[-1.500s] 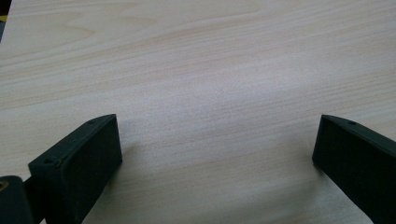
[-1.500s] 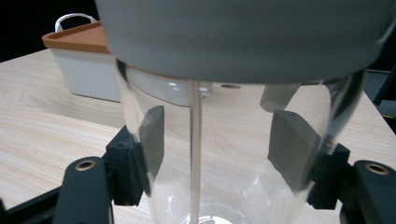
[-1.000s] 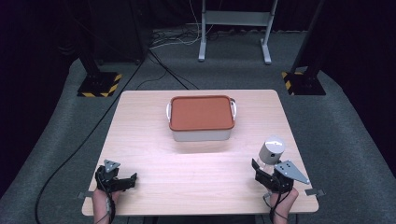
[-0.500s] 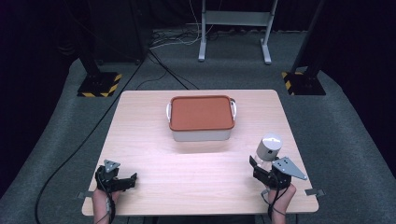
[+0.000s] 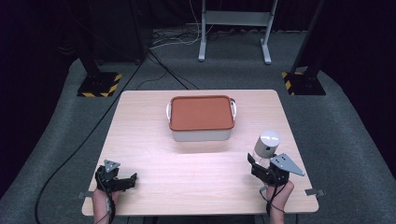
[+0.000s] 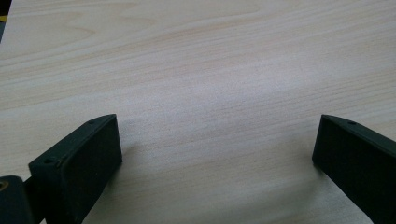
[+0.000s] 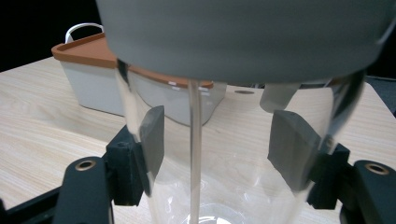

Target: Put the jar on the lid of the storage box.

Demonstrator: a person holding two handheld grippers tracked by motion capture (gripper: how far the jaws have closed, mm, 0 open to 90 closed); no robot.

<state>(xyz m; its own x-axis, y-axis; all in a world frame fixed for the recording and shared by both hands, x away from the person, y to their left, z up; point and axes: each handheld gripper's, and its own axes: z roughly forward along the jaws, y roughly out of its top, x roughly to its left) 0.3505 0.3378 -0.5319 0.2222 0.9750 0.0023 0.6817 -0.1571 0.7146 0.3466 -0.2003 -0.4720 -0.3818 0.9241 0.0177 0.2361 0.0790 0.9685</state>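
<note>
1. The table (image 5: 201, 163), a pale wood-grain top, stands on grey carpet against a dark backdrop; a metal stand (image 5: 233, 28) and two black bases with yellow-black hazard stripes (image 5: 99, 84) sit on the floor beyond its far edge.
2. A white storage box (image 5: 201, 133) with a rust-orange lid (image 5: 201, 112) and white side handles rests on the far middle of the table, well apart from both hands. In the right gripper view it stands behind the jar, its lid (image 7: 79, 49) seen past the glass.
3. A clear jar (image 5: 264, 148) with a grey cap (image 5: 269, 139) stands upright near the right edge of the table, to the right of and nearer than the box.
4. The right gripper (image 5: 259, 163), in a hand at the near right corner, is clenched on the jar: in its own view the grey pads (image 7: 152, 135) press the clear wall (image 7: 233, 186) from both sides, below the cap (image 7: 243, 37).
5. The left gripper (image 5: 122, 181), in a hand at the near left corner, is released: in its own view the two black jaws stand wide apart over bare wood (image 6: 210, 93), nothing between them.
</note>
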